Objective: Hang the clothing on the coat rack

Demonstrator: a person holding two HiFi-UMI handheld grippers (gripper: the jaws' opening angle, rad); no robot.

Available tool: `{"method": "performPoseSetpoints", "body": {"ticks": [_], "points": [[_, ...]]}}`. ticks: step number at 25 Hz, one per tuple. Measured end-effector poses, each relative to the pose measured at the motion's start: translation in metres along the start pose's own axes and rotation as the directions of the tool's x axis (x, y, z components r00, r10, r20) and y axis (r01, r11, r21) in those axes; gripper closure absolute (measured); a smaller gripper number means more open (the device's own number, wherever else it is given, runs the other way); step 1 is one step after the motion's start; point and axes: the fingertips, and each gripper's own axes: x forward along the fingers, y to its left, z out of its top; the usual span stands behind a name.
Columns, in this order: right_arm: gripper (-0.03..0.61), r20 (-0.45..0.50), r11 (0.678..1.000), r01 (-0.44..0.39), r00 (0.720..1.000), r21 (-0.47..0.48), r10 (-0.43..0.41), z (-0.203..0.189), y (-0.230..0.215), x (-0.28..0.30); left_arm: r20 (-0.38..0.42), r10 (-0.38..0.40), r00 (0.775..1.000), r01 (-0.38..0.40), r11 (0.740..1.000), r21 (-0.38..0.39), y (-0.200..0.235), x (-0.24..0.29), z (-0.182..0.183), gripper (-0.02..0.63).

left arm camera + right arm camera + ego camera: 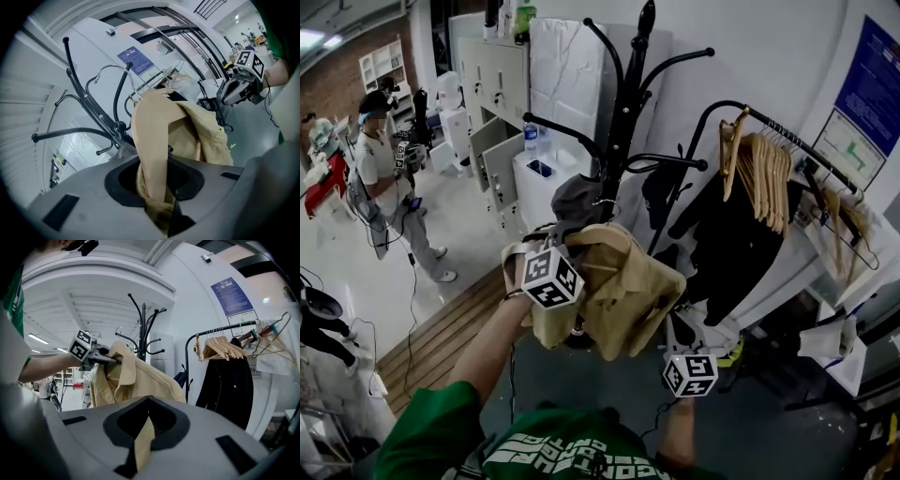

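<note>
At the far left of the head view a person (380,159) stands on the pale floor, and to the right of them is a bank of white cabinets (492,84) with a water bottle (531,136) on a low unit beside them. Left of centre, my left gripper (159,206) is raised on my outstretched arm. In the left gripper view its jaws are clamped on a thick bunch of the tan shirt (623,286), which rises out of them and drapes away to the right. The shirt hangs in the air at the middle of the head view, stretched between my two grippers. It is just in front of the black coat rack (623,112), whose curved hooks fan out above it. I cannot tell whether any part of the shirt touches a hook. Lower and to the right, my right gripper (140,451) sits below the shirt's bottom edge. Its own view shows the jaws pinched on a narrow strip of the same tan cloth, with the collar and the left gripper at the upper left of that view. Further right stands a black clothes rail (787,136) carrying a row of wooden hangers (764,169), and a black garment (731,234) hangs from it. A blue poster (874,84) is on the white wall at the upper right.
</note>
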Motion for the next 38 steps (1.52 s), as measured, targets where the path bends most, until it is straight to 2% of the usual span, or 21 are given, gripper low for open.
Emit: {"method": "performPoseSetpoints", "body": {"ticks": [16,38], "points": [[0.571,-0.027,0.998,0.053,0.998,0.034,-0.052,-0.013,-0.016,0.001,-0.029,-0.063,0.998,0.062,0.997,-0.035,0.004,0.046,-0.022,0.512],[0.571,-0.062,0.998,0.065,0.996,0.027,-0.063,-0.017,-0.016,0.016,-0.046,-0.102,0.994,0.100,0.993,-0.056,0.007,0.080,-0.052,0.512]]}}
